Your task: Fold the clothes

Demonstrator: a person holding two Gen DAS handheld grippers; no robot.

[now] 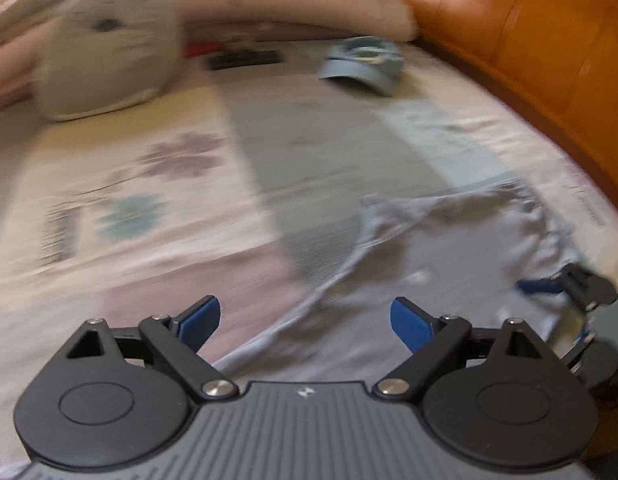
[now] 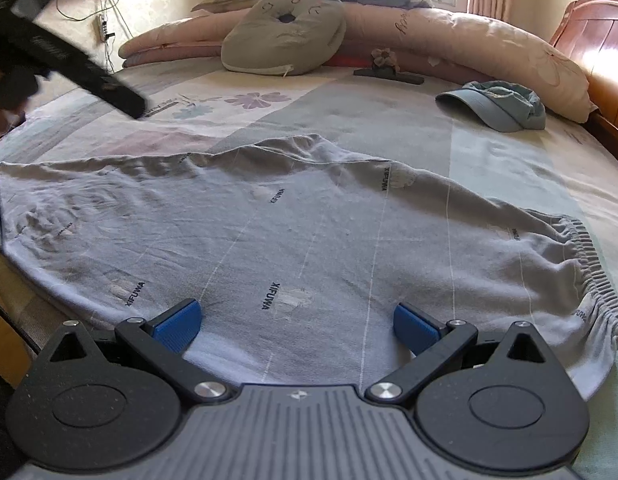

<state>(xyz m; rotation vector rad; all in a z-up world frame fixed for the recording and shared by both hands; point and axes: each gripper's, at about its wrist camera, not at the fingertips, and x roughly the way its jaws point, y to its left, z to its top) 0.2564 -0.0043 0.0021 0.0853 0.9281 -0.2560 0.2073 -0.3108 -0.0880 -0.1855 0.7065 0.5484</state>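
Note:
A grey-blue garment (image 2: 309,232) printed with small logos lies spread flat across the bed, its gathered elastic waistband (image 2: 589,256) at the right. My right gripper (image 2: 297,324) is open just above the garment's near edge, nothing between its fingers. The left wrist view is motion-blurred. There my left gripper (image 1: 307,318) is open over the garment's (image 1: 449,248) left edge, holding nothing. One blue finger (image 1: 539,286) of the right gripper shows at the right, over the cloth.
The patterned bed sheet (image 2: 349,120) carries a blue cap (image 2: 497,104) at back right, a grey ring cushion (image 2: 285,36), a long pink pillow (image 2: 489,44) and a black object (image 2: 389,76). A wooden headboard (image 1: 529,40) runs along the right. A dark blurred bar (image 2: 81,68) crosses the upper left.

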